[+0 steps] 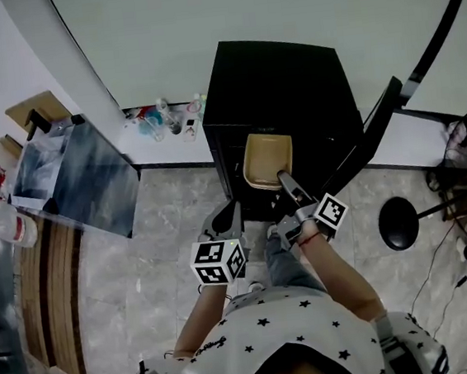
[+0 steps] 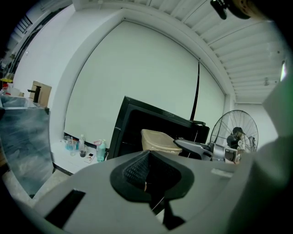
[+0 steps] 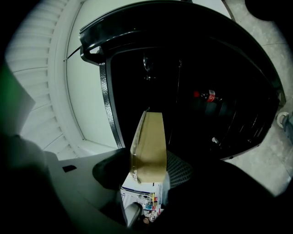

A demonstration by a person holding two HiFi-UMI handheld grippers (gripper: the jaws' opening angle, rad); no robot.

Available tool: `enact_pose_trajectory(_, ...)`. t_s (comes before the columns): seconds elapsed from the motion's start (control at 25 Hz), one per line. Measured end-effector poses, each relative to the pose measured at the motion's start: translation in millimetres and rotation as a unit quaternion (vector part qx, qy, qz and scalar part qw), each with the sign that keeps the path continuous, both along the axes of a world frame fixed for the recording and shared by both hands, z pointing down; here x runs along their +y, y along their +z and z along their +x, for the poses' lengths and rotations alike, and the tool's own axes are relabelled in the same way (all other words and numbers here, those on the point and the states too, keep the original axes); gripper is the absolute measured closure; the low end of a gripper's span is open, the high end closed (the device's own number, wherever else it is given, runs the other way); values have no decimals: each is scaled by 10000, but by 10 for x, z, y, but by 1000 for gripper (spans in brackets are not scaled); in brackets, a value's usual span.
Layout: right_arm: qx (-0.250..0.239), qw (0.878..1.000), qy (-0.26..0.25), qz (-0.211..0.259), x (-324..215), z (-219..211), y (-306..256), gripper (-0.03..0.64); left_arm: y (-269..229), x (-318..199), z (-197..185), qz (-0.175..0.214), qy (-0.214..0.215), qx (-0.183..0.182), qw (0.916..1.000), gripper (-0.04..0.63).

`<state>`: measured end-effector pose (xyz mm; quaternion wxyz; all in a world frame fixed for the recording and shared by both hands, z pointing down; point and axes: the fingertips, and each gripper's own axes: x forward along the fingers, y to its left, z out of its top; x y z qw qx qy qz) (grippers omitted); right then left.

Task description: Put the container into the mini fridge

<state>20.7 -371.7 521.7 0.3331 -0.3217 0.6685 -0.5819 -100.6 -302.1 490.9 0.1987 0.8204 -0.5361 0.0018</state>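
Before the open mini fridge (image 1: pixel 280 77), gripping the container (image 1: pixel 266 160) in the right claw (image 1: pixel 282 177), left claw (image 1: pixel 227 217) closed, empty; mid-insertion, likely needs pushing level deeper inside, then releasing

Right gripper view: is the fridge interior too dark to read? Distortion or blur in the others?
Right gripper view: mini fridge interior nearly black, only a red-labelled bottle and the tan container read; strong fisheye, dark corners. Left gripper view: wall lines bow heavily, the left gripper itself looks soft up close. Head view: evenly lit, sharp, edges curve.
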Motion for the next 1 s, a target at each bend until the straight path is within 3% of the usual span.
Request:
enact_pose_trajectory(0.56, -288, 9990, 171, -297, -405, 72, 227, 396, 96, -279, 67, -92, -50, -18, 9999, 583)
enact_pose_trajectory(1.0, -312, 9986, 345, -264, -716, 107, 293, 396, 142, -395, 116, -144, -21, -61, 9999, 583)
